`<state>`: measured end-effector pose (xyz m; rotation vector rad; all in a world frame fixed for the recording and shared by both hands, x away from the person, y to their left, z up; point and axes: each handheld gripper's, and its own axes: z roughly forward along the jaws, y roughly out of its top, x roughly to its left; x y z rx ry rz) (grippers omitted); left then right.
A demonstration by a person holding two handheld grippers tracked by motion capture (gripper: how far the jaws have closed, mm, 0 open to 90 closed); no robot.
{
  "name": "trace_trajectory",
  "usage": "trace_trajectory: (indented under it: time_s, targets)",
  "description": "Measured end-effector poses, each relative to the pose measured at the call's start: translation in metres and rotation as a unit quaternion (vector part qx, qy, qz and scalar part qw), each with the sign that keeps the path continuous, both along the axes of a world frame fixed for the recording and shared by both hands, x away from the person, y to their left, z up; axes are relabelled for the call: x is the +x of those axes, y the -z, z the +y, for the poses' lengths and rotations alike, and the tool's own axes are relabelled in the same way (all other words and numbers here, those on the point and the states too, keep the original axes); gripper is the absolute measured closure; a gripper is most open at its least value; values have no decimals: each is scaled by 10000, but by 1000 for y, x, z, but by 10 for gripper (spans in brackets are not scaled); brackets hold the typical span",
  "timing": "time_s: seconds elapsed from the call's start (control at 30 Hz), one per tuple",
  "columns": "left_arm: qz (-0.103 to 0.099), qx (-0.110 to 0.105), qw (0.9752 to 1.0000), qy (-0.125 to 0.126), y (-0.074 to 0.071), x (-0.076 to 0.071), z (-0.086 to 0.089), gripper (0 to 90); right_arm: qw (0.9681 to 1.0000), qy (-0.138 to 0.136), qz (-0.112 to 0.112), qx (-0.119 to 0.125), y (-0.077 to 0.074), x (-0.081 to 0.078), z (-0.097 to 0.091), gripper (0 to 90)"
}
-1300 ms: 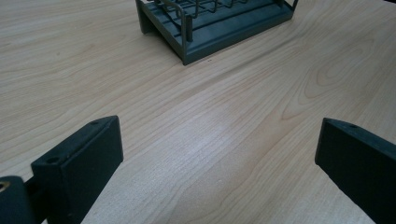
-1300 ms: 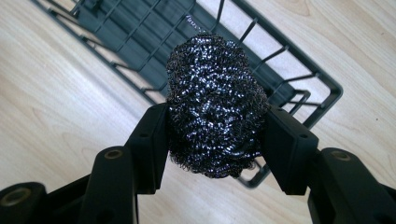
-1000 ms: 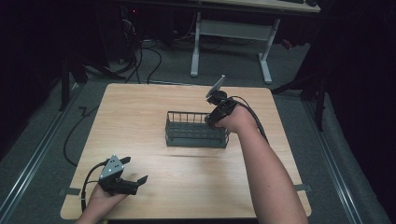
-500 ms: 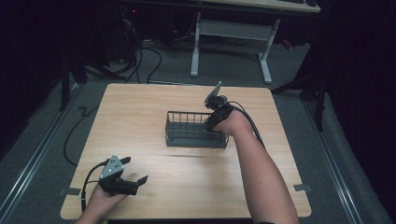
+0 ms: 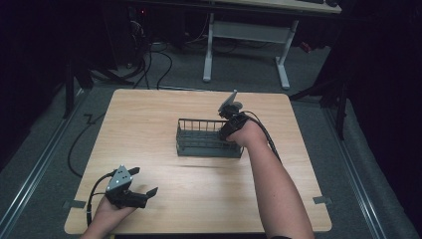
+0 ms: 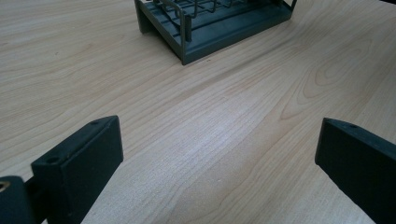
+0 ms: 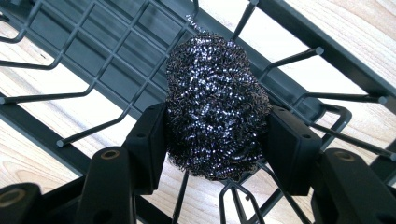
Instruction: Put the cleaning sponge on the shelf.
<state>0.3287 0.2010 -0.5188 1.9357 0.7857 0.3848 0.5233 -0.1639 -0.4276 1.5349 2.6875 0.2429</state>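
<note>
Right tool (image 7: pixel 217 135) grips steel scourer (image 7: pixel 217 105) inside wire rack (image 7: pixel 112 51).

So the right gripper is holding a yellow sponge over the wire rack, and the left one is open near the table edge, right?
Not quite: the right gripper holds a dark steel wool scrubber, not a yellow sponge, as the right gripper view shows. It is over the wire rack, and the left gripper is open near the table edge.

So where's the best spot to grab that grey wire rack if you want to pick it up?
Probably the rack by its top rail at the free left end, coming straight down with the open left gripper. The rail is thin enough to fit between the jaws, and the right gripper with its steel scrubber occupies the other end.
</note>
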Motion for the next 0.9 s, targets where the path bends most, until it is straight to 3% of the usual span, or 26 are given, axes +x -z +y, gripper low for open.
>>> trace_trajectory:
  time_s: [0.07,0.27,0.57,0.9]
  targets:
    - [-1,2,10000,6,0,0,0,15,9999,-85,-98,24,-1,0,-1,395]
    - [0,7,10000,7,0,0,-1,15,9997,7,-234,117,-15,-4,-1,305]
    - [2,25,10000,19,0,0,0,15,9988,-83,-452,171,-43,-18,-4,305]
    - [-5,39,10000,32,0,0,-1,15,9981,-110,-526,303,-49,-32,-15,316]
